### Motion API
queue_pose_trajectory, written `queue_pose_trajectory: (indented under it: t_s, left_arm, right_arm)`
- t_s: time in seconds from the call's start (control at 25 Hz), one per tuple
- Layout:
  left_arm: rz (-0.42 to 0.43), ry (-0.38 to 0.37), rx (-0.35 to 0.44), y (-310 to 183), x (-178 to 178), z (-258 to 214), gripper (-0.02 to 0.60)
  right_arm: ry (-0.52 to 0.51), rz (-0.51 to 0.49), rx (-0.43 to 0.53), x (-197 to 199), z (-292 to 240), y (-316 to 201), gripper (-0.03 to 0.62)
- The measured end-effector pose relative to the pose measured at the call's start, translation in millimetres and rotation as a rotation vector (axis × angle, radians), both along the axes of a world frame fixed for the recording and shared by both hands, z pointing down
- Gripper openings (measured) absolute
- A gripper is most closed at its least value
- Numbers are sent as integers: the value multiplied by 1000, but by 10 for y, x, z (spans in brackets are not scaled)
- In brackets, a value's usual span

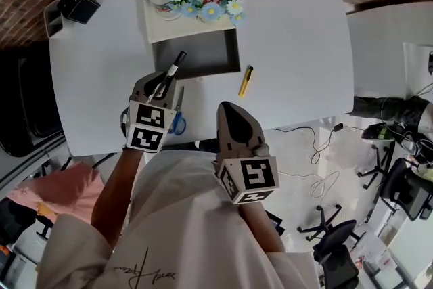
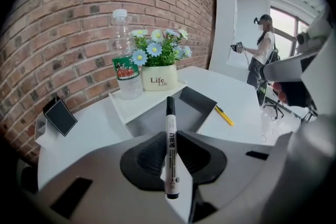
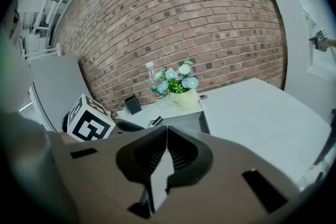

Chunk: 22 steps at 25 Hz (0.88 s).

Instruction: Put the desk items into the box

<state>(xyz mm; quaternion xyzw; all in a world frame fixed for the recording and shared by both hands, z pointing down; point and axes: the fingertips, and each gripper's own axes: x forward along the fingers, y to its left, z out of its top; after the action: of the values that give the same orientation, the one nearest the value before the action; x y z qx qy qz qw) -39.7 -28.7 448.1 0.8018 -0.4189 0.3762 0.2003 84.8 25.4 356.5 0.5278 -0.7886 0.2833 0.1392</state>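
We see a smooth white desk (image 1: 298, 37) bearing a shallow rectangular grey box (image 1: 196, 57). Our left gripper (image 2: 171, 136) clamps its ribbed black pads on a slim, black-capped white marker (image 2: 170, 113) at the box's near edge. Our right gripper (image 3: 166, 136) has its jaws pressed together on nothing. A thin yellow cutter (image 1: 245, 80) lies on the desk beside the box.

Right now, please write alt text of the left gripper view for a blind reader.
The left tool is shut on a whiteboard marker, cap pointing toward an open grey box on the white desk. A water bottle and flower pot stand behind it.
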Motion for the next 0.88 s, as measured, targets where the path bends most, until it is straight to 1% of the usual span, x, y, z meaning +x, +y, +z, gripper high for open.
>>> queue_pose_trajectory:
  t_s: [0.08, 0.36, 0.64, 0.88]
  left_arm:
    - [18, -10, 3, -21, 67, 9, 69]
    - [11, 24, -23, -106, 209, 35, 69]
    - [34, -5, -21, -215, 302, 71, 69]
    - [85, -47, -13, -307, 394, 132, 69]
  right_arm:
    - [-2, 4, -2, 48, 8, -11, 26]
    - [-9, 20, -12, 190, 41, -61, 25]
    - [-13, 40, -28, 331, 89, -96, 26]
    - [-17, 63, -42, 440, 141, -108, 25]
